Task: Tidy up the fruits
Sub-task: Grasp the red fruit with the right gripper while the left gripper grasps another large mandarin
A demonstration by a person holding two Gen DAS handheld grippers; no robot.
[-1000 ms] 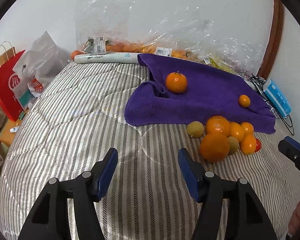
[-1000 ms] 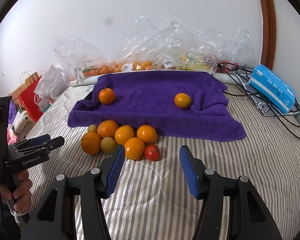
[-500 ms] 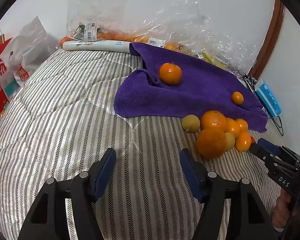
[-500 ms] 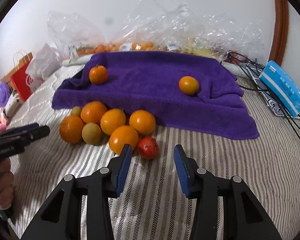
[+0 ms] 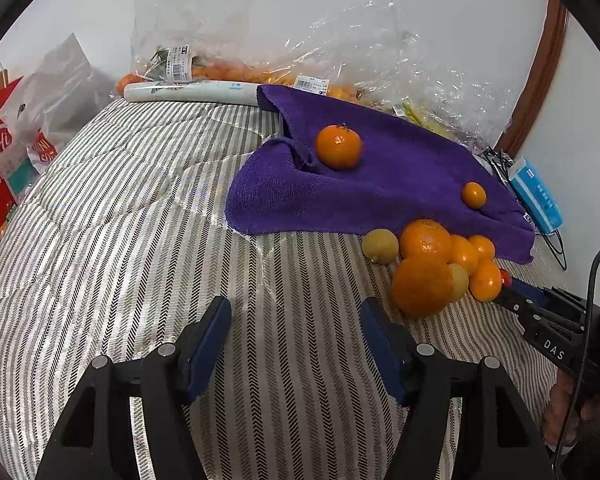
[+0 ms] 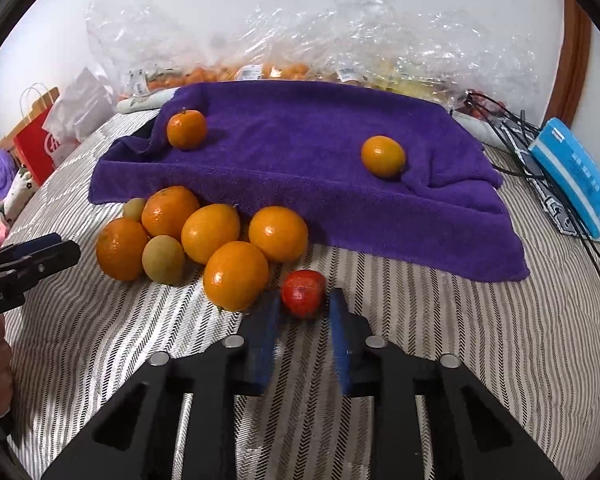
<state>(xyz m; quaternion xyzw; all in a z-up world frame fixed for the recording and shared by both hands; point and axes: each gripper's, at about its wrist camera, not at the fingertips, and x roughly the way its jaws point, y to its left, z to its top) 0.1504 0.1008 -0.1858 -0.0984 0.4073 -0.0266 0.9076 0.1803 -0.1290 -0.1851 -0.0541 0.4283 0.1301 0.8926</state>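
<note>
The right hand-held gripper (image 6: 302, 312) reaches low and level over the striped quilted bed (image 6: 440, 340), its blue pads narrowed to either side of a small red round fruit (image 6: 303, 293); whether they touch it I cannot tell. Just left of that fruit lies a cluster of oranges and greenish-yellow fruits (image 6: 204, 236), pressed against the front edge of a purple terry towel (image 6: 300, 168). Two more oranges sit on the towel, well apart. The left hand-held gripper (image 5: 296, 320) hovers over bare bedding with its jaws wide and holding nothing, the cluster just to its right. Crumpled clear plastic bags (image 6: 340, 40) line the wall, and a blue packet (image 6: 574, 176) lies at right.
</note>
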